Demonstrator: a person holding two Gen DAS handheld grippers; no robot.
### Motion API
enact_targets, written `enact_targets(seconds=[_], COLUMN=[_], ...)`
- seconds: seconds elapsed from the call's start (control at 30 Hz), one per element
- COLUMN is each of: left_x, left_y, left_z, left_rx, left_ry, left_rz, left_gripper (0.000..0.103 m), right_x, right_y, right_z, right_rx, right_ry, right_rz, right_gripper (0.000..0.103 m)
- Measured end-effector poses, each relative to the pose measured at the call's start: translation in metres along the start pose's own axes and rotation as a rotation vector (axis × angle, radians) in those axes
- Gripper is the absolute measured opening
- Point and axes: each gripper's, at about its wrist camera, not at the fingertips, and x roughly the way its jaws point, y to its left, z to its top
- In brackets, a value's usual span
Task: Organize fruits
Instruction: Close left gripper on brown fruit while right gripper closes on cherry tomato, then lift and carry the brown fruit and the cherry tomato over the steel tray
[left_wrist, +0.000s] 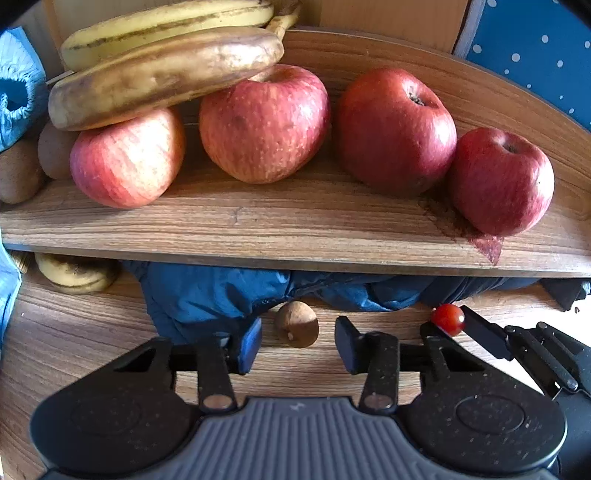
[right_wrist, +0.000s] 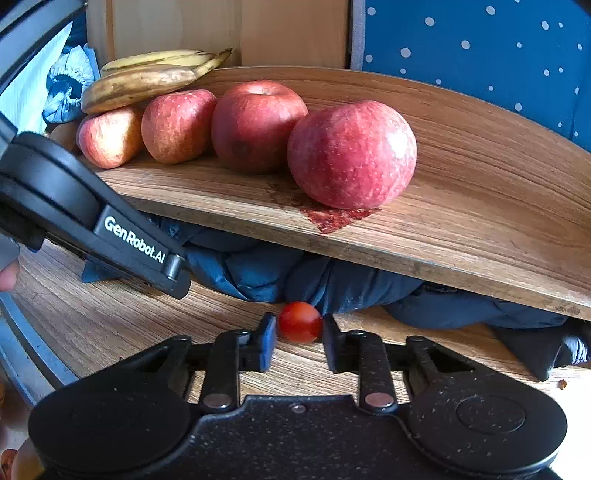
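Left wrist view
Left gripper: fingers spread apart, holding nothing.
Brown fruit: a small brown fruit, perhaps a kiwi, on the table, straight ahead of the finger gap and just past the tips, touching neither finger.
Its axis: roundish, slightly egg-shaped, with one end toward the camera; I cannot tell the long axis for sure.
Nearer hand: the left, by my judgement; the right one is occupied.
Cherry tomato: off to the right of the left fingers, sitting between the tips of the right gripper.
Shelf: above the fingers, carrying four apples in a row and bananas lying across the left ones.
Blue cloth: bunched under the shelf, behind the brown fruit.

Right wrist view
Right gripper: fingers closed in on the cherry tomato, which sits at their tips, low over the table.
Tomato's axis: round, no clear long axis or pointing direction.
Left gripper body: to the left of the right fingers, angled down toward the table.
Next move, as a guess: lift the tomato up toward the shelf.
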Motion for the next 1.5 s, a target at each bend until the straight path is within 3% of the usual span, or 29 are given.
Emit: enact_targets(seconds=[0.47, 0.57, 1.13, 1.5], left_x=[0.017, 0.021, 0.009, -0.022], left_y=[0.012, 0.016, 0.035, 0.046], left_z=[0.004, 0.006, -0.005, -0.02], left_rx=[-0.005, -0.008, -0.019, -0.014], left_ry=[0.021, 0.026, 0.015, -0.034], left_rz=[-0.017, -0.019, -0.048, -0.066], left_gripper=[0.035, 0.029, 0.028, 0.029], right_x=[-0.002, -0.005, -0.033, -0.074], right_y=[-0.002, -0.002, 0.003, 0.031], right_z=[0.001, 0.002, 0.003, -0.005], right_rx=[0.012, 0.021, 0.005, -0.038], right_ry=[0.004, 0.005, -0.004, -0.049], right_rz=[0.018, 0.024, 0.063, 0.092], right_gripper=[0.026, 0.026, 0.026, 0.026])
